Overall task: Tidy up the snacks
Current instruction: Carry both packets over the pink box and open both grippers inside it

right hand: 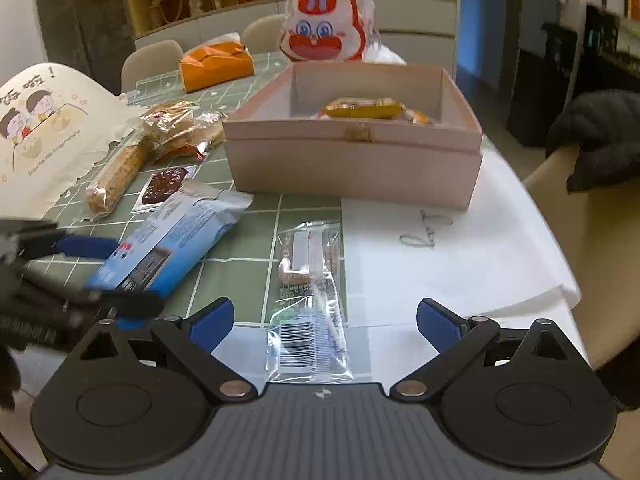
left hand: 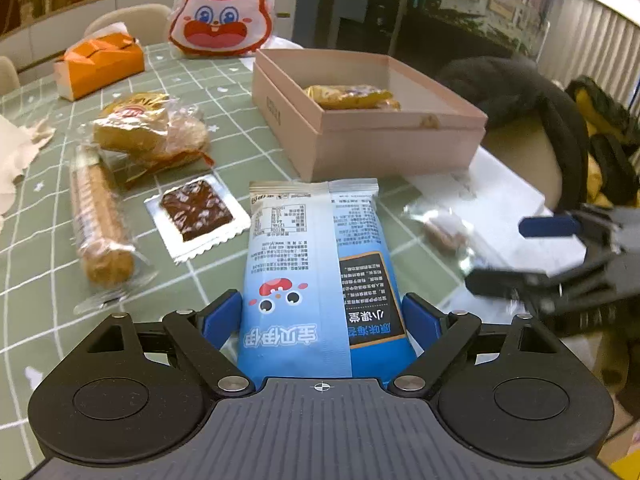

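My left gripper [left hand: 322, 316] is shut on a blue snack packet [left hand: 316, 264], its blue pads pressing both sides; the packet also shows in the right wrist view [right hand: 172, 240]. My right gripper [right hand: 325, 322] is open, its fingers either side of a clear-wrapped snack bar [right hand: 310, 292] lying on the table; the bar also shows in the left wrist view [left hand: 442, 226]. The pink open box [left hand: 360, 120] holds a yellow-wrapped snack [left hand: 352, 96] and stands ahead of both grippers [right hand: 356, 152]. A chocolate square [left hand: 196, 210], a biscuit roll [left hand: 102, 224] and a bagged bread [left hand: 152, 128] lie to the left.
An orange tissue box [left hand: 100, 64] and a rabbit-face bag [left hand: 222, 12] stand at the back of the green checked tablecloth [left hand: 40, 280]. A white paper sheet [right hand: 440, 256] covers the right side. A printed paper bag [right hand: 44, 128] lies left. Chairs surround the table, one with dark clothing [left hand: 520, 92].
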Tool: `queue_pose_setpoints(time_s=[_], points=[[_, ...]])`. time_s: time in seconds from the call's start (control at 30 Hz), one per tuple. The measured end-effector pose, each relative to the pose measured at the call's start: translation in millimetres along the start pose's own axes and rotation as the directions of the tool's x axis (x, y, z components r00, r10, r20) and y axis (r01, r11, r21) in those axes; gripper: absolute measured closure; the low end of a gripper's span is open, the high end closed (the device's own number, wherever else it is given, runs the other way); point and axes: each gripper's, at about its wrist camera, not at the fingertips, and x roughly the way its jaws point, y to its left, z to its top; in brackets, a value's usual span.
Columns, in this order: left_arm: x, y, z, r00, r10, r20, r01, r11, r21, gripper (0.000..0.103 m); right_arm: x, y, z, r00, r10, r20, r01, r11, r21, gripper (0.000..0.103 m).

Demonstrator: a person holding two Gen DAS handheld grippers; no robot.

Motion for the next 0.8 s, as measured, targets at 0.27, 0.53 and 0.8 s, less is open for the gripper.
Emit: queue_pose_setpoints(time_s=[0.27, 0.53, 0.8], points=[[25.3, 8.5, 26.8, 0.999, 0.016, 0.044, -0.011, 0.994, -0.109, 0.011, 11.7, 1.8, 0.5, 0.999, -0.032, -0.01, 0.032, 0.999, 0.002, 0.004], [11.6, -4.9, 8.5, 1.0, 0.02, 0.018, -0.02, 1.0, 0.011, 0.015, -7.0, -3.6, -3.9, 0.998, -0.029, 0.047, 0.029, 1.0, -0.01, 0.004], [-4.7, -7.1, -8.1, 1.0, 0.018, 0.02, -0.018, 1.0, 0.015, 0.018, 28.5, 2.0, 20.5, 0.999, 0.038, -0.006, -0.038, 0.998, 0.042, 0.027]])
